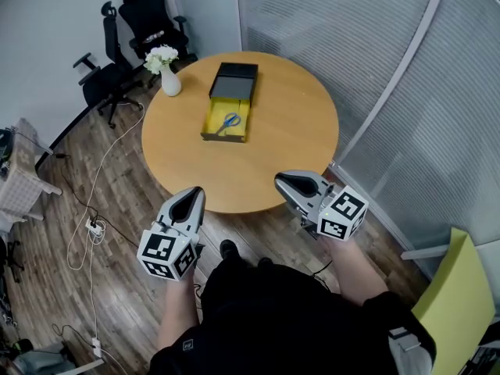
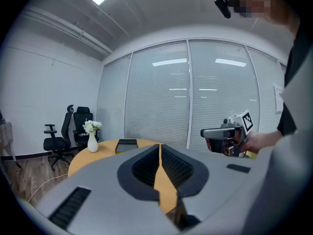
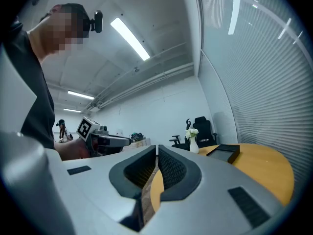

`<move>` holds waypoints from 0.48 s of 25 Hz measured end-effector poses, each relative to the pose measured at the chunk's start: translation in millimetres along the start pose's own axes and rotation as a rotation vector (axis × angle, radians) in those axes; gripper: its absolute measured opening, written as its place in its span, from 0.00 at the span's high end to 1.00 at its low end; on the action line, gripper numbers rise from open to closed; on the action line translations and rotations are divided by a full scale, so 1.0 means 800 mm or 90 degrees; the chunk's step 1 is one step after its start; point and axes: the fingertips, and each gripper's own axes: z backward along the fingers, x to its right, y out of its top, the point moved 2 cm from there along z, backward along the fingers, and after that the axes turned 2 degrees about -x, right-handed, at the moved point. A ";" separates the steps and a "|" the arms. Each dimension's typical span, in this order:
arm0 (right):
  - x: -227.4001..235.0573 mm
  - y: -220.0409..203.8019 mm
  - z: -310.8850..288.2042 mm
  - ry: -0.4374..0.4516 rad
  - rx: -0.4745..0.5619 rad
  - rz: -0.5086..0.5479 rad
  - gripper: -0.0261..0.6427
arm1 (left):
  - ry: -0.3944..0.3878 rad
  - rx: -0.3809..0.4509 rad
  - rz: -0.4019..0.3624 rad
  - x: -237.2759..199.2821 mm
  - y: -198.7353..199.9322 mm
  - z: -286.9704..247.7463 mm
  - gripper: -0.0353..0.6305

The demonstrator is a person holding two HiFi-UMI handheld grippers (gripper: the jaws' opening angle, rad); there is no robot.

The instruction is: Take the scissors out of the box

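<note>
Blue-handled scissors (image 1: 229, 121) lie in the yellow tray of an open box (image 1: 212, 120) on the round wooden table (image 1: 289, 123). The box's dark lid (image 1: 233, 81) sits just behind the tray. Both grippers hover at the table's near edge, well short of the box. My left gripper (image 1: 194, 193) is shut and empty, its jaws (image 2: 159, 151) pressed together. My right gripper (image 1: 283, 180) is likewise shut and empty (image 3: 157, 153). From the two gripper views only the box's dark side shows (image 2: 126, 144) (image 3: 226, 152); the scissors are hidden.
A white vase of flowers (image 1: 167, 74) stands on the table left of the box. Black office chairs (image 1: 129, 30) stand behind the table. Cables and a power strip (image 1: 94, 226) lie on the wood floor at left. A glass wall with blinds (image 1: 406, 92) runs along the right.
</note>
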 end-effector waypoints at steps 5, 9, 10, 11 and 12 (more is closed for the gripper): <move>0.031 0.001 0.002 -0.018 0.012 -0.016 0.90 | -0.005 -0.015 -0.003 -0.011 0.000 -0.027 0.91; 0.066 -0.013 -0.013 -0.033 0.011 -0.038 0.90 | -0.016 -0.028 0.000 -0.038 -0.002 -0.064 0.91; 0.075 -0.018 -0.018 -0.039 0.009 -0.044 0.90 | -0.019 -0.032 0.002 -0.047 -0.005 -0.073 0.91; 0.084 -0.023 -0.023 -0.045 0.007 -0.051 0.90 | -0.023 -0.036 0.004 -0.055 -0.007 -0.082 0.91; 0.094 -0.027 -0.028 -0.052 0.004 -0.058 0.90 | -0.026 -0.040 0.005 -0.064 -0.009 -0.091 0.91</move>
